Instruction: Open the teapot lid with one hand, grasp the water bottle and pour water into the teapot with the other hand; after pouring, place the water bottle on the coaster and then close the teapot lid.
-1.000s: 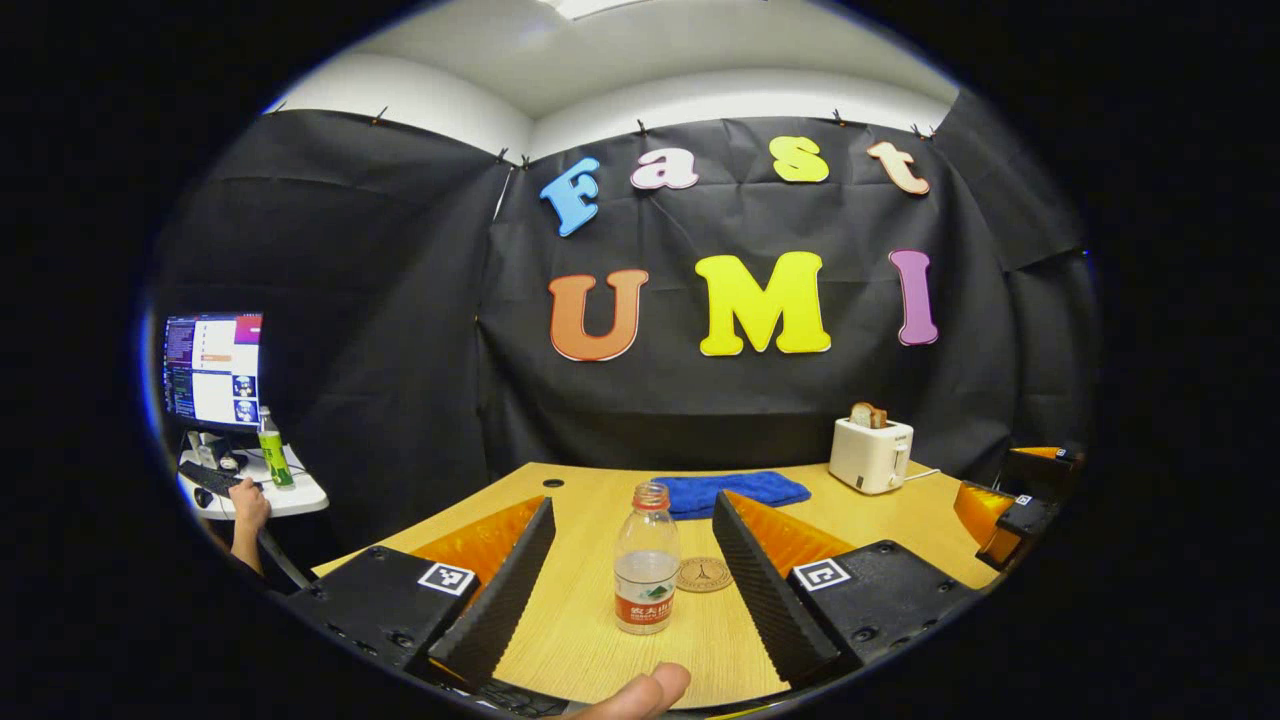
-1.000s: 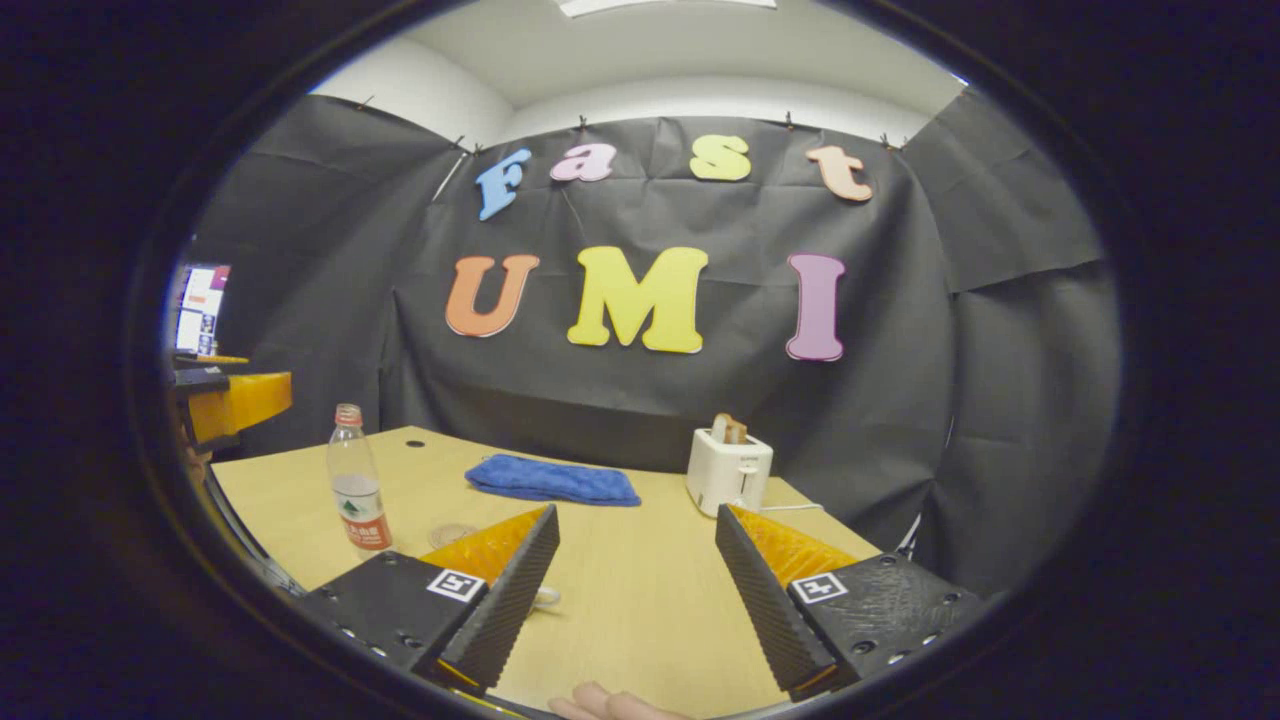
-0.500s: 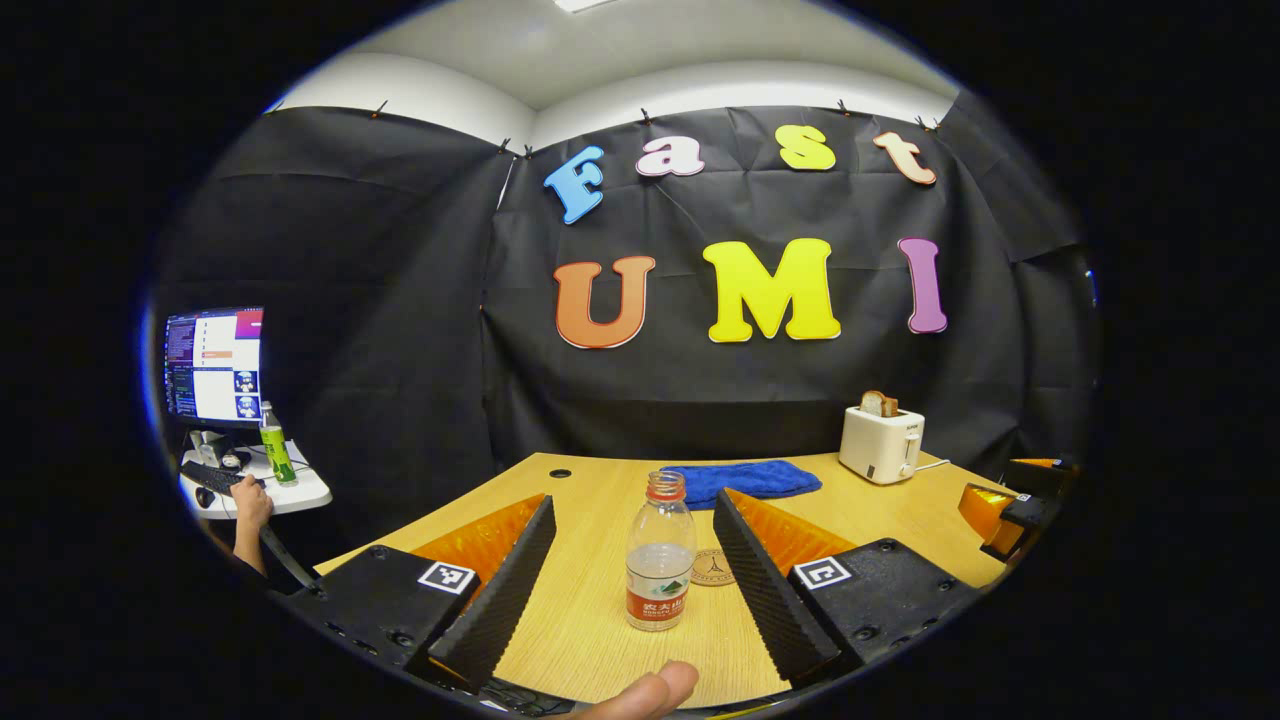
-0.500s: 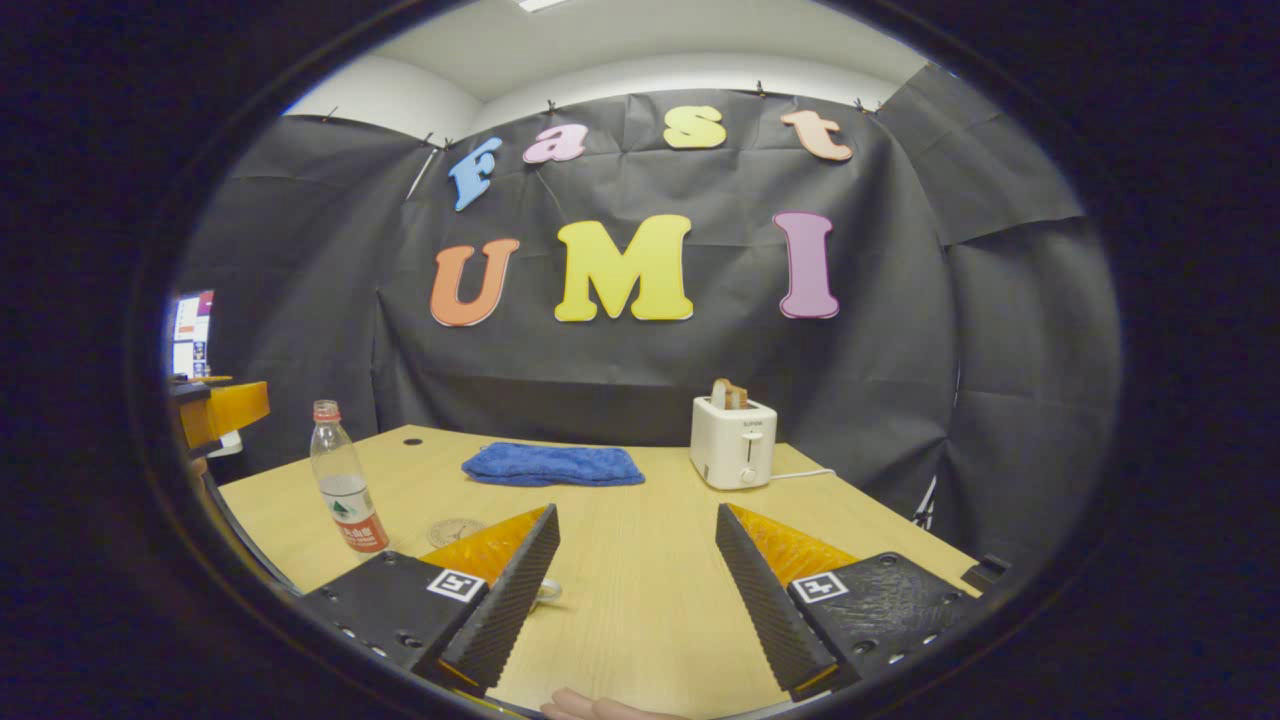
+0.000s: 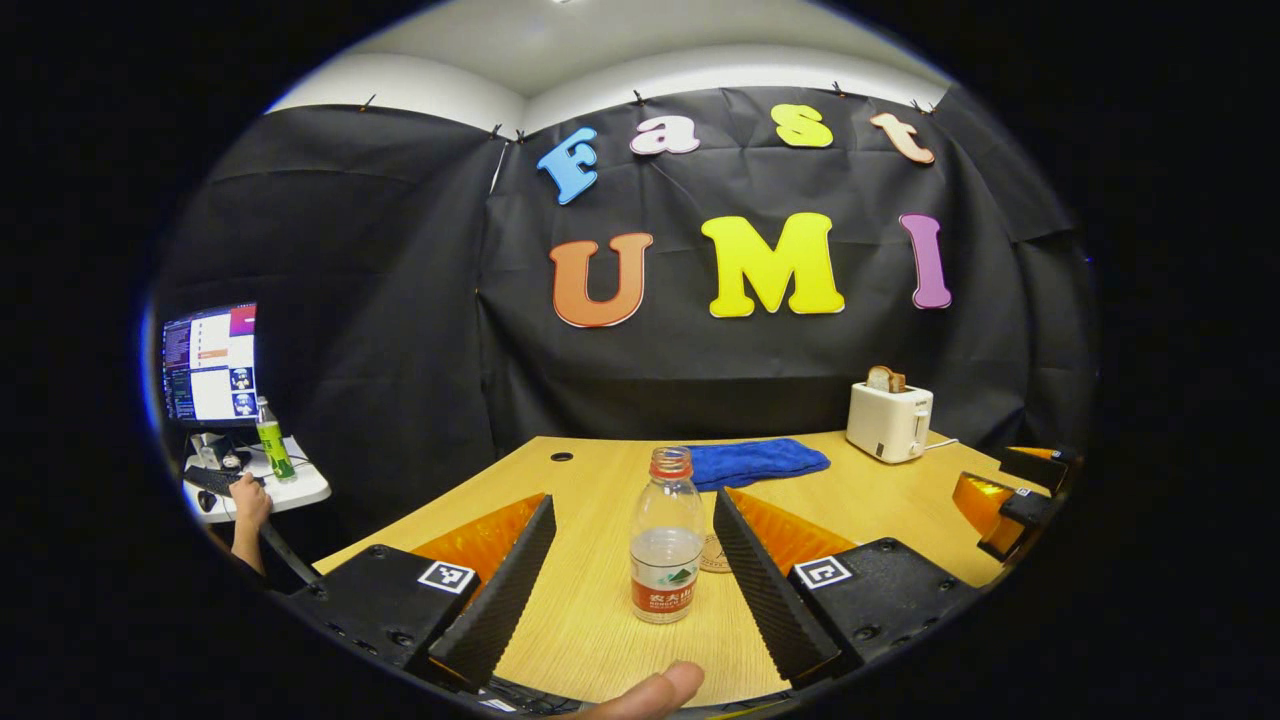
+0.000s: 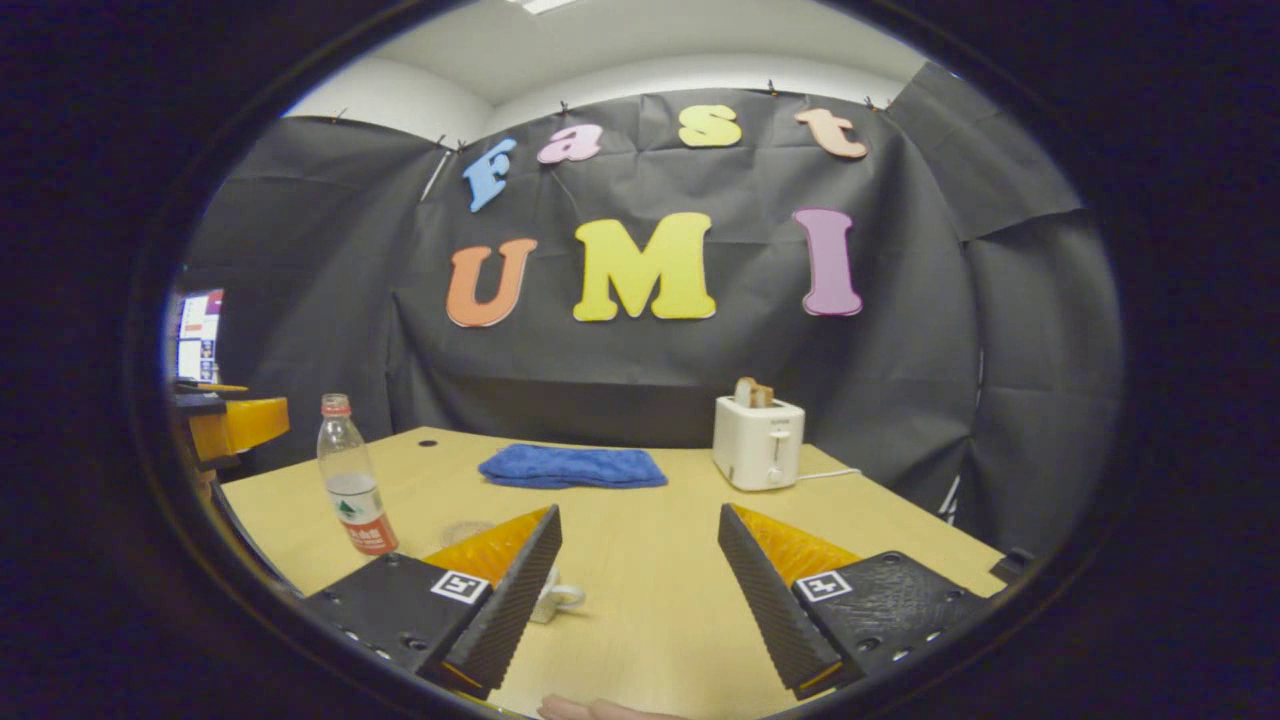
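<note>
A clear water bottle point(image 5: 667, 535) with a red cap and some water stands upright on the wooden table point(image 5: 590, 620). My left gripper point(image 5: 632, 500) is open, and the bottle stands between its fingers without touching them. A round coaster point(image 5: 712, 553) lies just behind the bottle, partly hidden by one finger. In the right gripper view the bottle point(image 6: 355, 490) and coaster point(image 6: 465, 532) are at the left. My right gripper point(image 6: 640, 515) is open over bare table. A small white piece with a loop handle point(image 6: 558, 597) peeks from behind its left finger; I cannot tell what it is.
A blue cloth point(image 5: 755, 462) and a white toaster point(image 5: 888, 420) with bread sit at the table's back. The right gripper point(image 5: 1005, 500) shows at the far right edge. Left of the table, a side desk holds a monitor point(image 5: 208, 362) and a green bottle point(image 5: 270, 440), with a person's hand point(image 5: 245, 500) there.
The left gripper has edged closer to the bottle, which now looks larger between its fingers. More of the white piece shows beside the right gripper's finger. Both stay open.
</note>
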{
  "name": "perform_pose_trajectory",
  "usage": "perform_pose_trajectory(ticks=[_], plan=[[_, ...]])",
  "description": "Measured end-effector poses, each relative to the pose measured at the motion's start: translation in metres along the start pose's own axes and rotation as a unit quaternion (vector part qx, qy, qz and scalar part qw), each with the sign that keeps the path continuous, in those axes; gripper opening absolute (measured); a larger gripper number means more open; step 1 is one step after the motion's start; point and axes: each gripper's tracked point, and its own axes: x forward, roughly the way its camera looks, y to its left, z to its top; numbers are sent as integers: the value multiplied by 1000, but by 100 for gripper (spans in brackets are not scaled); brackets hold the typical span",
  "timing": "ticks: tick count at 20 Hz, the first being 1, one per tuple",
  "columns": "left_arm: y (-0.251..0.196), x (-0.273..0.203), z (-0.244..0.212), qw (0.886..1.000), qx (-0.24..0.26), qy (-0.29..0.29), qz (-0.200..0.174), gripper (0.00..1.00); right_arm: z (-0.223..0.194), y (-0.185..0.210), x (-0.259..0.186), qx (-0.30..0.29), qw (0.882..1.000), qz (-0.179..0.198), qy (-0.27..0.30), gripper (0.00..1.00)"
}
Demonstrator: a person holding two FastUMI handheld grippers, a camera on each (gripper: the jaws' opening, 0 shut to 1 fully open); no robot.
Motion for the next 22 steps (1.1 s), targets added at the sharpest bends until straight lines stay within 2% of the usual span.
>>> perform_pose_trajectory(ticks=[1,2,7,9,13,14,16,19,20,21,22], plan=[[2,1,-1,1000,0,1,2,95,-10,8,8,1,1000,12,10,94],[2,1,-1,1000,0,1,3,100,-18,15,16,1,1000,23,17,94],[8,6,-4,1000,-2,2,5,100,-48,48,49,0,998,53,38,96],[12,10,-7,1000,-2,5,10,100,-62,58,59,-12,997,53,56,90],[25,16,-14,1000,1,10,29,100,-69,73,68,-8,997,58,56,67],[26,19,-16,999,-1,12,30,100,-72,76,70,-9,996,62,58,50],[26,23,-20,1000,-4,15,25,100,-72,77,71,-11,996,65,60,35],[8,31,-19,999,-30,3,-23,100,-70,79,67,-9,997,62,54,33],[3,33,-21,998,-43,3,-37,99,-74,79,76,-5,996,65,61,12],[0,34,-22,997,-53,4,-48,100,-73,79,79,-7,996,68,63,6],[-2,35,-23,997,-56,6,-54,100,-71,81,77,-6,996,69,64,7]])
